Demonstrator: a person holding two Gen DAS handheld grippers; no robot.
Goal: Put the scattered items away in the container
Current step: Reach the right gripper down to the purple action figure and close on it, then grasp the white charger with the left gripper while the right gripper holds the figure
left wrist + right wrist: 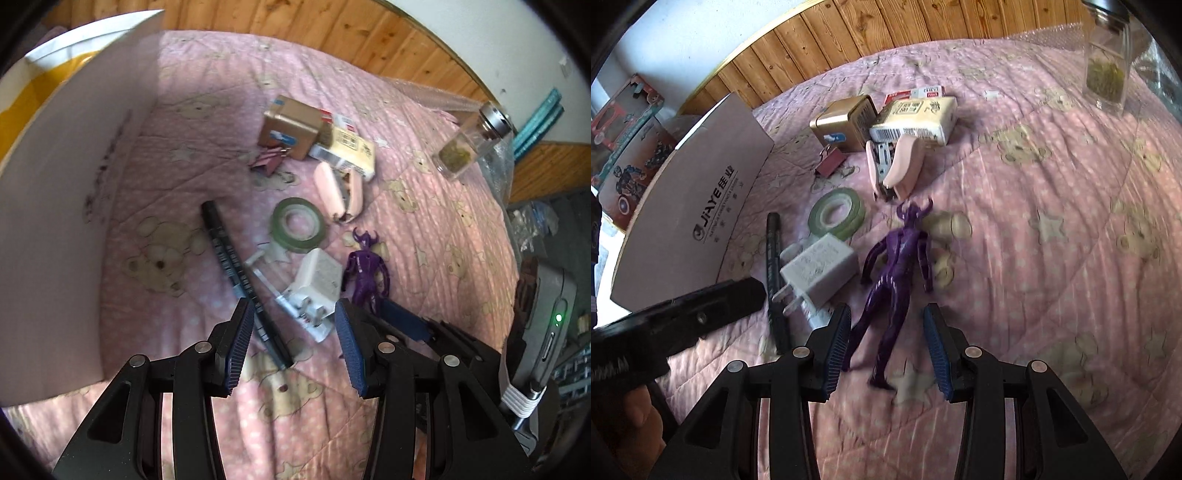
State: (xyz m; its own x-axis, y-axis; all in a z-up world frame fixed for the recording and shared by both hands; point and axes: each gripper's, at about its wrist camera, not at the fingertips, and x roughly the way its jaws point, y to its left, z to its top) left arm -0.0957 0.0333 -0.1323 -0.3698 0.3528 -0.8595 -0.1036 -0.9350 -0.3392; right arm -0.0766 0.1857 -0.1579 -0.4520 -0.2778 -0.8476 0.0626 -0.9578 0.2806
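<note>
Scattered items lie on a pink quilt (207,88). My left gripper (295,328) is open above a black pen (236,273) and a white charger (319,284). My right gripper (886,332) is open, its fingers either side of the legs of a purple figure (899,258), just above it. Farther off lie a green tape roll (836,216), a pink stapler (899,166), a gold tin (844,123), a cream packet (916,118) and a maroon binder clip (831,164). The cardboard container (701,206) stands at the left; its wall (66,206) fills the left wrist view's left side.
A glass spice jar (1108,70) stands at the far right of the quilt. Wooden panelling (886,33) runs behind the bed. Toy boxes (624,140) sit beyond the container. The left gripper's body (676,325) crosses the right wrist view's lower left.
</note>
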